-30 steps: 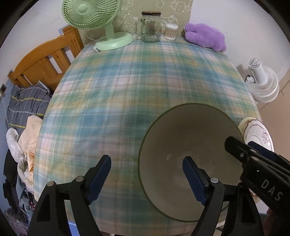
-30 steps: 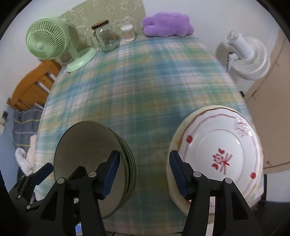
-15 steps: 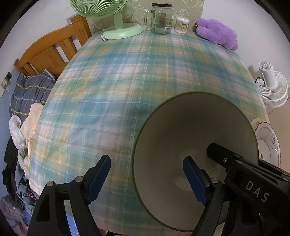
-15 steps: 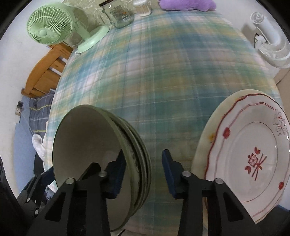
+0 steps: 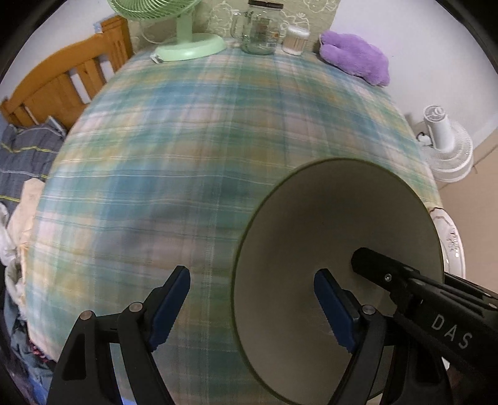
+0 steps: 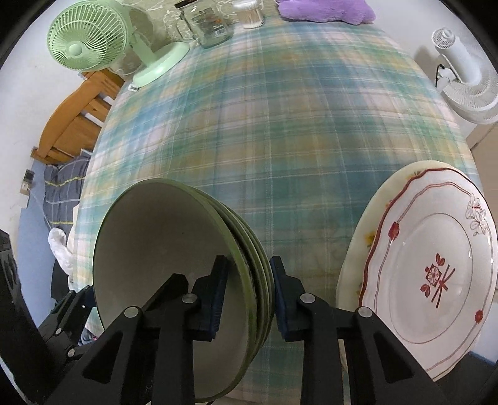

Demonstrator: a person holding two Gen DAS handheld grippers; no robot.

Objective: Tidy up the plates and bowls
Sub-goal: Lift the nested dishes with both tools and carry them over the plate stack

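A stack of green-rimmed bowls (image 6: 168, 280) stands at the near edge of the plaid table. My right gripper (image 6: 249, 296) straddles the stack's rims, its pads closed in on them. The top bowl (image 5: 336, 268) fills the right of the left wrist view. My left gripper (image 5: 252, 311) is open, its right finger (image 5: 333, 311) inside the bowl, its left finger over the cloth. The right gripper's arm (image 5: 420, 296) reaches into that bowl from the right. White plates with red pattern (image 6: 435, 280) lie stacked at the near right.
At the table's far edge stand a green desk fan (image 5: 186, 46), a glass jar (image 5: 260, 29), a small cotton-swab jar (image 5: 295, 40) and a purple plush (image 5: 358, 59). A white floor fan (image 5: 448, 149) stands right of the table, a wooden bed frame (image 5: 62, 87) left.
My right gripper moved left from beside the plates onto the bowl stack and its jaws narrowed around the rims. The left gripper stayed open with one finger in the bowl.
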